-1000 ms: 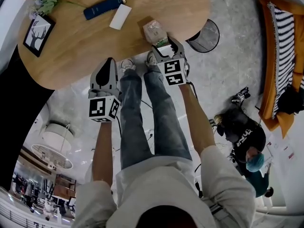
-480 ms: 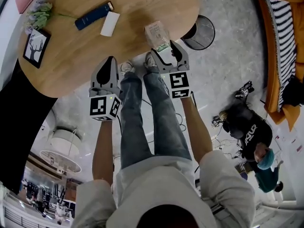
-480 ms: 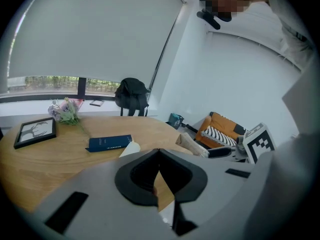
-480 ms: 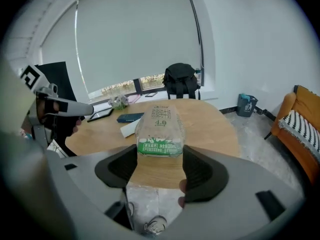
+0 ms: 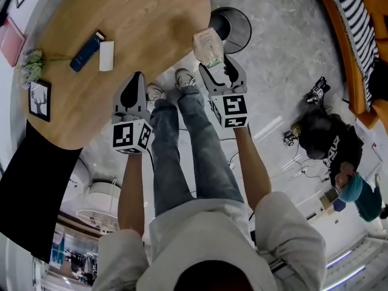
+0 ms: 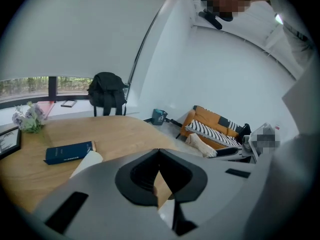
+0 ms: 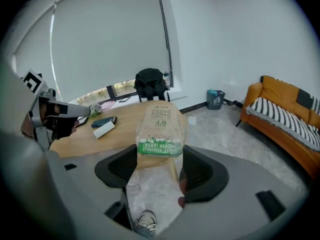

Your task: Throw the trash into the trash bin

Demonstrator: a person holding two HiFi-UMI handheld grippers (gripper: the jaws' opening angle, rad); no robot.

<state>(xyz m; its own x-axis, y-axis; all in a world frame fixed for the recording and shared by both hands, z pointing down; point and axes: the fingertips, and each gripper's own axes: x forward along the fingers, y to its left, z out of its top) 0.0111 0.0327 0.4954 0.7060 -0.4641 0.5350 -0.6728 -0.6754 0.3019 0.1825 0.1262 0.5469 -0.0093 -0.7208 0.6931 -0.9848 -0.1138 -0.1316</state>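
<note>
Where the head view looks down, a milk carton [image 5: 208, 46] is seen clamped in the right gripper [image 5: 214, 64], held above the floor just off the edge of the wooden table [image 5: 139, 17]. The black mesh trash bin [image 5: 244, 18] is found at one o'clock from the carton, close by on the floor. The left gripper [image 5: 134, 79] is held at eight o'clock from the carton, near the table edge. A blue book [image 5: 86, 43] and a white box [image 5: 107, 56] are seen lying on the table at nine o'clock.

In the left gripper view, the left gripper [image 6: 159, 153] is shown with its jaws pressed together and nothing between them.

In the right gripper view, the right gripper [image 7: 160, 160] is closed on the lower end of the carton [image 7: 161, 126], which is kept upright.
</note>
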